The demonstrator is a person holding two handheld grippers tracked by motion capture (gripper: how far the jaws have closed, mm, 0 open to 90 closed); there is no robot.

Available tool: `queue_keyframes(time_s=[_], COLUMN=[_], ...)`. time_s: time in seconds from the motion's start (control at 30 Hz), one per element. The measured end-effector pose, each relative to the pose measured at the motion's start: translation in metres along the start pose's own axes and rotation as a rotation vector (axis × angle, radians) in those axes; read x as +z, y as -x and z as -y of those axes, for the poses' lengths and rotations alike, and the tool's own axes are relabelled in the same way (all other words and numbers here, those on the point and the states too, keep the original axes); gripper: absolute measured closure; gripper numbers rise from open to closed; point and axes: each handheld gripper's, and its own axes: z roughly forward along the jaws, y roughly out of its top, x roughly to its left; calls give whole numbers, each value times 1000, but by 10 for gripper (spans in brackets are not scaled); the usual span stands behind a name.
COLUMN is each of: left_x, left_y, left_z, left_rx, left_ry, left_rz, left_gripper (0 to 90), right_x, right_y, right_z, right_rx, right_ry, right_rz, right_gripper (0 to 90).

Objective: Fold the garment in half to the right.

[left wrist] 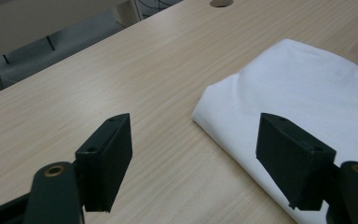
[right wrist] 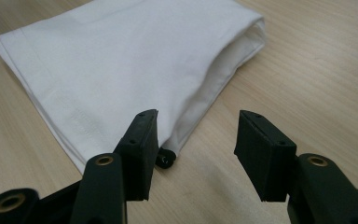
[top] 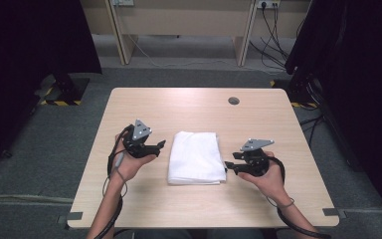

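On the wooden counter (top: 144,209), a folded white cloth (top: 195,157) lies flat between the left gripper (top: 160,146) and right gripper (top: 230,167), both with fingers wide apart, holding nothing, just beside its edges

Left gripper (left wrist: 193,161) held low over wooden table (left wrist: 121,79), jaws spread wide. Folded white cloth (left wrist: 307,98) lies ahead, toward the right jaw; its near corner sits between the jaws. Right jaw overlaps cloth edge. Round hole in table (left wrist: 221,3) far ahead.
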Motion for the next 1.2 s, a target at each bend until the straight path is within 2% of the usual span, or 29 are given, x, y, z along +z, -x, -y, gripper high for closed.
queue_keyframes(time_s=[0.27, 0.7, 1.2], left_x=[-8, -20, -27], left_y=[4, 8, 12], left_z=[6, 16, 16], left_rx=[2, -4, -6], left_ry=[10, 26, 37], left_rz=[-4, -6, 4], left_gripper=[257, 252, 238], right_x=[-7, -17, -27], right_y=[6, 11, 17], right_z=[5, 6, 5], right_rx=[24, 31, 46], right_ry=[13, 32, 52], right_rz=[3, 22, 34], right_gripper=[476, 449, 410])
